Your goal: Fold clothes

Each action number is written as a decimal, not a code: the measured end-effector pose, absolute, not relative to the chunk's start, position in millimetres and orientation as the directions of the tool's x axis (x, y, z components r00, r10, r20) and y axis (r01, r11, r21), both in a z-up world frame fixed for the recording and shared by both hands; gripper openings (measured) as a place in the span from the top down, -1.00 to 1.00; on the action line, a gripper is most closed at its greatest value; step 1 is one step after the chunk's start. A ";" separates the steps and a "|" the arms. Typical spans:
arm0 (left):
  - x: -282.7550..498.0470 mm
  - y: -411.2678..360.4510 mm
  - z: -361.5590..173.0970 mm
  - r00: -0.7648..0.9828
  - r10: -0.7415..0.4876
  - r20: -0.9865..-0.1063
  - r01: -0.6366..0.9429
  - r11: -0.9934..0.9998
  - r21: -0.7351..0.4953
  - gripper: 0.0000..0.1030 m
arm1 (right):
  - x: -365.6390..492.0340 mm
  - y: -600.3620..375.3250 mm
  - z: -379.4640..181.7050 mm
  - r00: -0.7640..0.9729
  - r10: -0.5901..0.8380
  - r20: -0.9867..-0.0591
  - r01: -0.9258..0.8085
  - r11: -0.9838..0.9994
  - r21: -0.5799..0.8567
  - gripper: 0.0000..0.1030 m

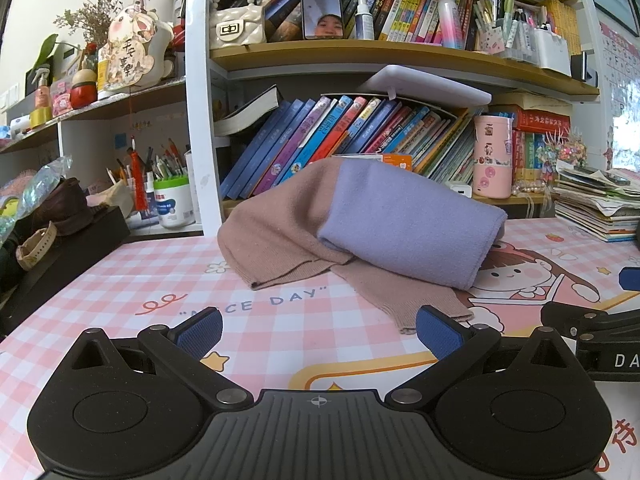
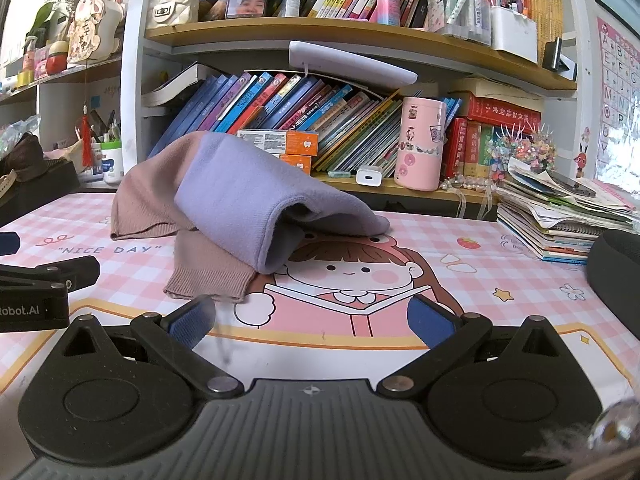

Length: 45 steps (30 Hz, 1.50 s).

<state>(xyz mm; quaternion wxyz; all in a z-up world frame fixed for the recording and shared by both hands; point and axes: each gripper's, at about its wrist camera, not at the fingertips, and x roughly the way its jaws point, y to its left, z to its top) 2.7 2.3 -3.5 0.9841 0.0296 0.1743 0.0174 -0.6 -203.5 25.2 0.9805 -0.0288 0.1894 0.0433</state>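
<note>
A knitted garment lies heaped on the pink checked desk mat (image 1: 120, 280). Its lilac part (image 1: 408, 220) bulges over the dusty-pink part (image 1: 276, 228), and a pink ribbed cuff (image 1: 432, 308) trails toward me. The same heap shows in the right wrist view, with the lilac part (image 2: 248, 200) and the pink cuff (image 2: 208, 276). My left gripper (image 1: 318, 332) is open just short of the cuff, holding nothing. My right gripper (image 2: 312, 320) is open over the cartoon print, to the right of the cuff, also empty. Each gripper appears at the edge of the other's view.
Bookshelves full of books (image 1: 340, 136) stand right behind the heap. A pink tumbler (image 2: 420, 144) and a white charger (image 2: 370, 178) sit on the low shelf. A stack of papers (image 2: 560, 216) lies at the right, a black box (image 1: 60, 256) at the left.
</note>
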 end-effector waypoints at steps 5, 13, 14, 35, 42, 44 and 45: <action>2.3 2.2 -2.9 0.941 0.043 -0.335 -0.022 0.998 0.065 -1.00 | 0.1 -203.7 25.5 0.923 0.076 -0.377 -0.098 0.994 -0.038 -1.00; -2.0 1.2 -1.9 0.950 0.038 -0.311 -0.017 0.998 0.068 -1.00 | -0.3 -203.9 25.8 0.924 0.083 -0.373 -0.103 0.994 -0.032 -1.00; -3.0 1.4 -1.5 0.952 0.037 -0.304 -0.017 0.998 0.066 -1.00 | -0.4 -204.1 25.7 0.924 0.084 -0.372 -0.103 0.994 -0.032 -1.00; -11.0 2.0 1.0 0.968 0.023 -0.251 -0.008 0.998 0.061 -1.00 | -1.6 -208.6 26.2 0.927 0.094 -0.364 -0.103 0.995 -0.006 -1.00; -8.7 1.7 0.7 0.964 0.043 -0.261 -0.028 0.998 0.063 -1.00 | 1.4 -214.2 25.7 0.917 0.136 -0.376 -0.129 0.991 0.043 -1.00; -9.0 2.1 0.5 0.964 0.046 -0.261 -0.031 0.998 0.064 -1.00 | 1.0 -216.2 26.0 0.918 0.134 -0.374 -0.123 0.991 0.056 -1.00; -9.3 1.8 0.4 0.964 0.049 -0.260 -0.032 0.997 0.066 -1.00 | 0.7 -217.1 26.1 0.918 0.135 -0.372 -0.121 0.991 0.061 -1.00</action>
